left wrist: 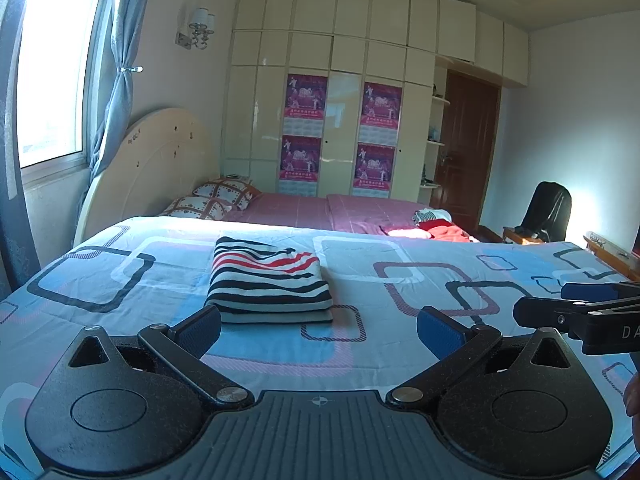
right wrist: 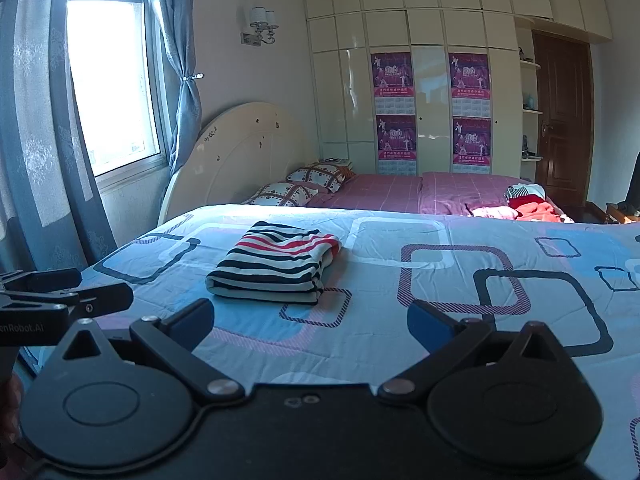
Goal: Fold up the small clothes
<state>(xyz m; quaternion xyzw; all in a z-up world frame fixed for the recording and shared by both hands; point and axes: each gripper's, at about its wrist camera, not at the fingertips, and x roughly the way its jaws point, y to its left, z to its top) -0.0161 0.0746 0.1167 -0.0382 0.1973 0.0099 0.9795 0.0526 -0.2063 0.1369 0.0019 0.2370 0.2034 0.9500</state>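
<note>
Folded top (left wrist: pixel 270 280): black, white and red stripes. Sheet (left wrist: pixel 400 344): light blue with dark and pink rounded squares.

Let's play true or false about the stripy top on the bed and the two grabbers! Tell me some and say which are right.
1. The striped top lies folded on the blue quilt. True.
2. The left gripper is squeezing the top. False: it is open, holding nothing.
3. The right gripper is open too. True.
4. The red clothes sit beside the striped top. False: they lie far off, on the pink bedding.
5. The brown door stands wide open. False: it is closed.
</note>
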